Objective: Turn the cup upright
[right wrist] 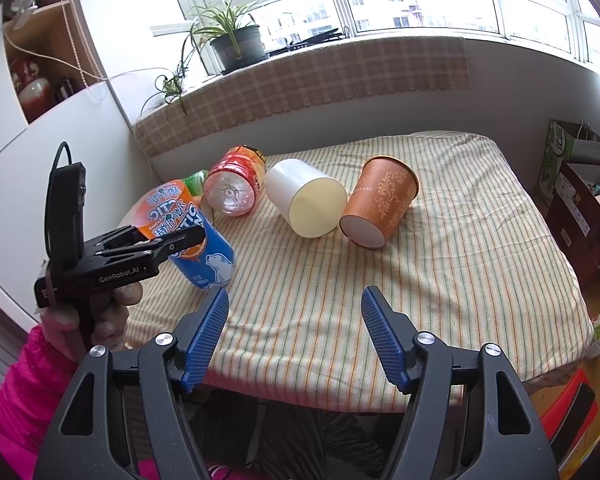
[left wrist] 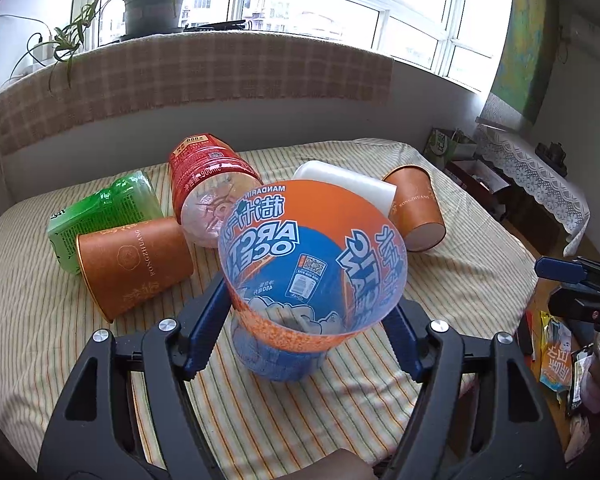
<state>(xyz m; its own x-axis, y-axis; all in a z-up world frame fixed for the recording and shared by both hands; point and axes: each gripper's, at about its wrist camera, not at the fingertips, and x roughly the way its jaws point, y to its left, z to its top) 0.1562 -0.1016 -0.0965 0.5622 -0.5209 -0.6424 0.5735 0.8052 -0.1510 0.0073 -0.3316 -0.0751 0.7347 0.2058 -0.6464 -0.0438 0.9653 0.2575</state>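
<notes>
Left wrist view shows the left hand-held gripper (left wrist: 308, 320) clamped on the orange-and-blue cup (left wrist: 312, 256), its blue pads (left wrist: 206, 328) pressing the lower sides. The cup is a cut-off drink bottle with printed lettering; its open mouth tilts toward the camera and its rounded base points down to the striped bed (left wrist: 260, 408), near the front edge. Whether the base touches the sheet I cannot tell. Just behind it, toward the left edge of the bed, lie a brown paper cup (left wrist: 136, 264) on its side, a green carton (left wrist: 100, 212) and a red-labelled clear bottle (left wrist: 208, 184). Toward the far right of the bed lie a white cup (left wrist: 348, 184) and a second brown paper cup (left wrist: 416, 212), both on their sides and touching each other. In the right wrist view, the right hand-held gripper (right wrist: 294, 320) hangs over the front edge of the bed with its jaws wide apart and nothing between them, well apart from the held cup at the left edge. A potted plant (right wrist: 236, 44) stands on the windowsill (right wrist: 340, 64) beyond the far edge.
</notes>
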